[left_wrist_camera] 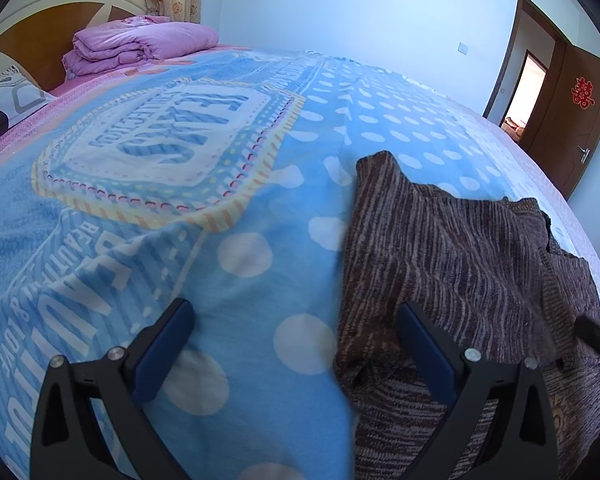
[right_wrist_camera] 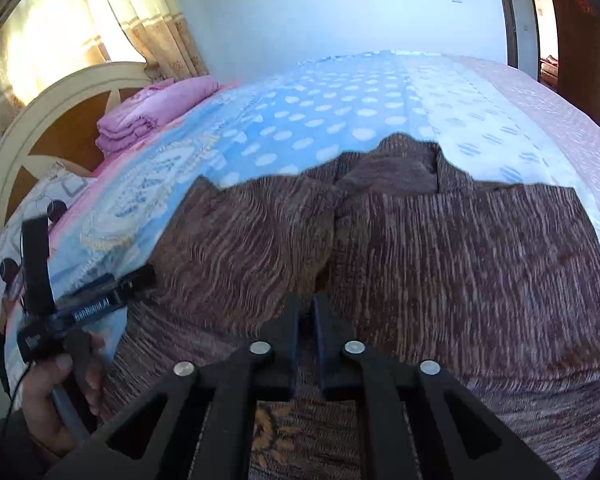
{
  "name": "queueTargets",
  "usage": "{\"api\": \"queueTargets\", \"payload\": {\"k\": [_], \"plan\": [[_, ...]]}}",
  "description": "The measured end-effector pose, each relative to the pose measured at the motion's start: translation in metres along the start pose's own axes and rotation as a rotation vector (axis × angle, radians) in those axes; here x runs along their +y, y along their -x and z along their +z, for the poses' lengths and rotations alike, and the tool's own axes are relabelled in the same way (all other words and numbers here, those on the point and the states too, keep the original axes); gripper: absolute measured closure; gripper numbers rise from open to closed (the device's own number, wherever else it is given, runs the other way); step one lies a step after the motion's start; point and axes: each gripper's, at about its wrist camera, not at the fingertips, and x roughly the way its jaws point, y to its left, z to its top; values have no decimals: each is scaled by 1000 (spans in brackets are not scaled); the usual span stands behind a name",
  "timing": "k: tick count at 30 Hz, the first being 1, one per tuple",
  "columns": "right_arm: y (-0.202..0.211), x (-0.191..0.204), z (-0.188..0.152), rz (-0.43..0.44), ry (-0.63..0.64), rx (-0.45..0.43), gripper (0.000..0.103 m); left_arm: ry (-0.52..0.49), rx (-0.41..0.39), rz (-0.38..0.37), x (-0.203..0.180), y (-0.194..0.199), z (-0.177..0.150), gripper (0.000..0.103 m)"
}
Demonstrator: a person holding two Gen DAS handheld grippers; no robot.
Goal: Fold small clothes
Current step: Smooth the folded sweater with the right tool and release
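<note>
A brown striped knit garment (left_wrist_camera: 452, 256) lies on the blue dotted blanket (left_wrist_camera: 260, 208), with parts folded over itself. My left gripper (left_wrist_camera: 296, 320) is open and empty, low over the blanket at the garment's left edge, its right finger (left_wrist_camera: 424, 344) above the fabric. In the right wrist view the garment (right_wrist_camera: 440, 248) fills the middle. My right gripper (right_wrist_camera: 306, 312) has its jaws nearly together over the garment's near middle; whether fabric is pinched between them is hidden. The left gripper also shows in the right wrist view (right_wrist_camera: 140, 276), held by a hand.
A folded pink quilt (left_wrist_camera: 136, 44) and a patterned pillow (left_wrist_camera: 12, 100) lie by the wooden headboard (left_wrist_camera: 32, 28). A brown door (left_wrist_camera: 568, 120) stands open at the right. Curtains (right_wrist_camera: 148, 12) hang at the window.
</note>
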Motion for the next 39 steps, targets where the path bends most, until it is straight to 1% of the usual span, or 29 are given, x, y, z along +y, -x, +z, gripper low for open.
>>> {"api": "queueTargets", "payload": {"k": [3,5,7,9,11,13,14,15,16,17,18,19,21,24,26,27,28,29,30,31,32,33,36,38,39], "plan": [[-4,-7,21,-41,-25,-34,90,2,-1,-3,1,0,1,0],[-11,-9,34,-36,-31,-36,86,0,-1,0,0,0,0,0],[-24,-8,50,-57,-12,-36,61,3,-2,-2,0,1,0,0],[-35,-4,60,-57,23,-36,59,3,-2,-3,0,1,0,0],[-51,-2,68,-58,52,-5,59,2,-2,-2,0,1,0,0],[-69,-2,73,-104,69,31,59,3,-3,-2,-1,1,0,0],[-74,-3,74,-102,68,44,60,4,-4,-4,-1,1,0,0],[-79,-3,74,-88,60,60,74,5,-4,-4,-1,1,0,0],[-82,-2,74,-70,56,70,92,4,-4,-3,-1,1,0,0],[-82,2,74,-52,63,75,97,1,-3,0,-2,1,0,0],[-79,10,72,-56,95,60,103,-1,-2,4,-2,1,0,0],[-74,18,71,-75,133,42,103,-3,-2,6,-2,0,0,0],[-61,28,69,-89,162,-5,103,-4,-3,7,-2,1,0,0],[-36,33,71,-97,162,-92,103,-2,-3,6,-3,0,0,0],[-26,33,74,-133,170,-134,103,-6,-3,10,-3,0,0,0],[-25,30,75,-143,164,-143,103,-6,-3,11,-3,0,0,0],[-27,26,77,-127,150,-135,103,-5,-4,10,-3,0,0,0],[-34,19,81,-92,120,-100,101,-5,-5,10,-3,0,0,0],[-40,13,82,-76,93,-69,84,-5,-5,10,-3,0,0,0],[-46,7,83,-56,68,-47,59,-5,-4,10,-3,0,0,0],[-49,5,83,-53,68,-48,55,-6,-5,11,-3,0,0,0],[-53,5,82,-59,79,-47,55,-6,-6,12,-3,0,0,0],[-69,6,81,-67,109,-7,55,-4,-5,10,-3,0,0,0],[-83,7,79,-57,112,46,55,-5,-5,11,-3,0,0,0],[-90,8,76,-51,119,70,65,-5,-6,10,-3,0,0,0]]}}
